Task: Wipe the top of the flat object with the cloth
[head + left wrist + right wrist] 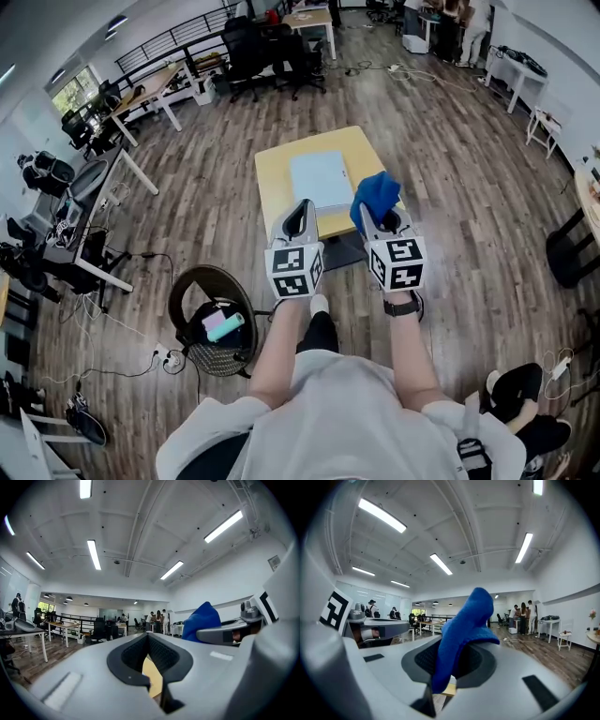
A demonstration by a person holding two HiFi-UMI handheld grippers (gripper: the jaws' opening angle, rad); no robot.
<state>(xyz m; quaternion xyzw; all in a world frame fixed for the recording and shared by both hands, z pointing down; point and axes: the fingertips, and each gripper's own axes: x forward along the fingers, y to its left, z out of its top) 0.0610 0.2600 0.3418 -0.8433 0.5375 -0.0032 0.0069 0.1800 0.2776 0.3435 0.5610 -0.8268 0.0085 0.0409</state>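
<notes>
While hovering short of the flat object (320,178), yet to wipe.
Pinches cloth (377,192) in right gripper (381,221); carries left gripper (300,218) closed, empty.

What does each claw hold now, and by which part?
The right claw pinches the blue cloth near its lower edge; most of it stands up above the jaws. The left claw holds nothing.

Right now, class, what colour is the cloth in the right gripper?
Bright blue fabric cloth; the right gripper view shows it best.
</notes>
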